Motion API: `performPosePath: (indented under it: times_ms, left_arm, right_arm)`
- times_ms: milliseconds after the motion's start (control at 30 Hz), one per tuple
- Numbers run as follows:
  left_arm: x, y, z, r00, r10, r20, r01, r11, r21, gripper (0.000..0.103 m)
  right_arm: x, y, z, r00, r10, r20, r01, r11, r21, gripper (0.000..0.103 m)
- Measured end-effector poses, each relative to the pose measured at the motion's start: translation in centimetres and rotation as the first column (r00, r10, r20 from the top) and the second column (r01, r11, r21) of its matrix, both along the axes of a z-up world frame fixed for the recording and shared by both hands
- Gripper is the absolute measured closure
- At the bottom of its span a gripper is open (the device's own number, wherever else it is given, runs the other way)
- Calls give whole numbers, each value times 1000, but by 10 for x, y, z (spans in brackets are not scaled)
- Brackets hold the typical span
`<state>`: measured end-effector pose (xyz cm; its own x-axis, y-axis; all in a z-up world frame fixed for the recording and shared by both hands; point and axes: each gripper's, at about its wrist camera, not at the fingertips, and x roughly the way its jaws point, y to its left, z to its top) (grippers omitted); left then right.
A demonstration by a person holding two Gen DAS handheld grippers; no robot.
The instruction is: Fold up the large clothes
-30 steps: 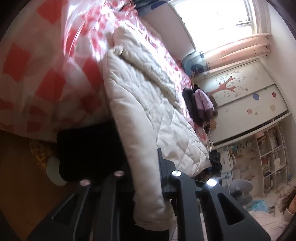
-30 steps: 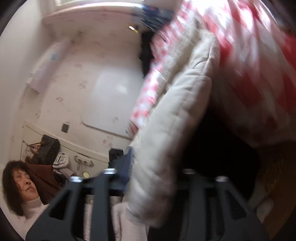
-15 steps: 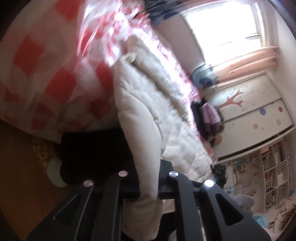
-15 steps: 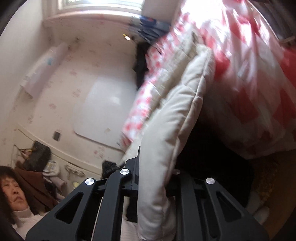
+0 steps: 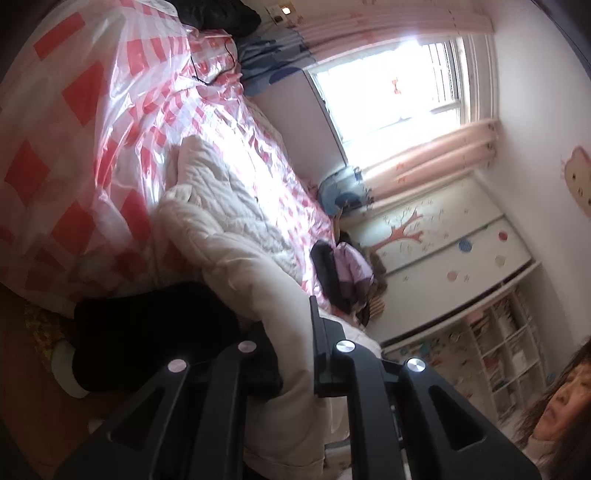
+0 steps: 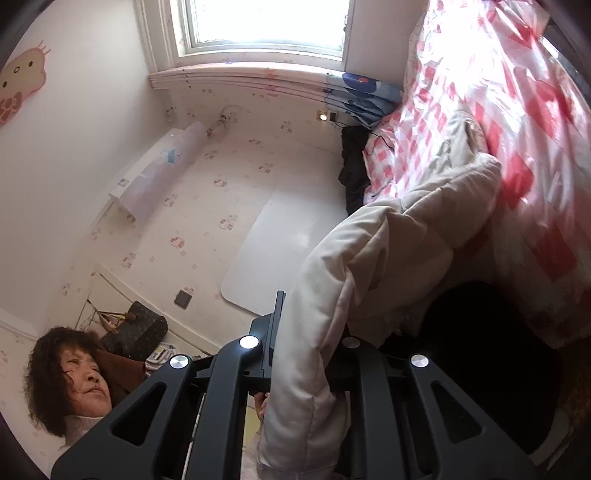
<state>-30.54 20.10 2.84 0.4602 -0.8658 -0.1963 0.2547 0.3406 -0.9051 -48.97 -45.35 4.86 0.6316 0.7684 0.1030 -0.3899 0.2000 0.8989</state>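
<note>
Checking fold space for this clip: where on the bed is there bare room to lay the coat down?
Bare checked cover lies between the coat and the dark bundle at the far end, and along the strip toward the window. The dark and purple clothes crowd the other end. Both the left gripper and the right gripper are clamped on the coat's edge.

Cream quilted coat (image 5: 236,229) (image 6: 369,258) draped across bed, edge lifted.

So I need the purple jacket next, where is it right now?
In the left wrist view the purple jacket lies at the far end of the bed, right of centre, beyond the cream coat and just below the tree picture on the wardrobe.
</note>
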Motion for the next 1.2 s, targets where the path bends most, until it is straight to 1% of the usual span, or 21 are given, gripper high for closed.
performPosePath:
  times_ms: [100, 167, 200, 433, 533, 733, 933, 1067, 1200]
  left_arm:
    - [16, 0, 7, 1000, 28, 5, -28, 999, -24, 91]
    - [30, 4, 12, 999, 41, 13, -40, 998, -46, 91]
    - [38, 4, 15, 999, 48, 17, -47, 997, -54, 91]
    - [104, -8, 38, 995, 84, 45, -80, 993, -85, 91]
    - [132, -10, 37, 994, 103, 36, -99, 990, -101, 91]
    - [174, -13, 34, 990, 137, 24, -133, 983, -130, 91]
    - [218, -24, 30, 987, 158, 8, -155, 978, -140, 91]
    - [246, -35, 23, 986, 168, -4, -167, 975, -146, 91]
    - [269, -43, 11, 983, 183, -29, -185, 968, -169, 91]
  right_arm:
    - [18, -5, 11, 1000, -8, 18, 8, 1000, 11, 91]
    - [38, -4, 21, 1000, -12, 27, 12, 1000, 15, 91]
    - [49, 0, 29, 999, -18, 34, 18, 1000, 15, 91]
    - [124, -7, 56, 998, -43, 46, 43, 999, 5, 91]
    - [151, -10, 66, 998, -51, 44, 51, 999, -7, 91]
    - [201, -13, 78, 997, -72, 29, 73, 997, -27, 91]
    - [249, -16, 74, 994, -108, -4, 107, 994, -31, 91]
    - [279, -25, 59, 988, -144, -54, 143, 990, -24, 91]
    - [308, -34, 39, 979, -170, -113, 168, 985, -28, 91]
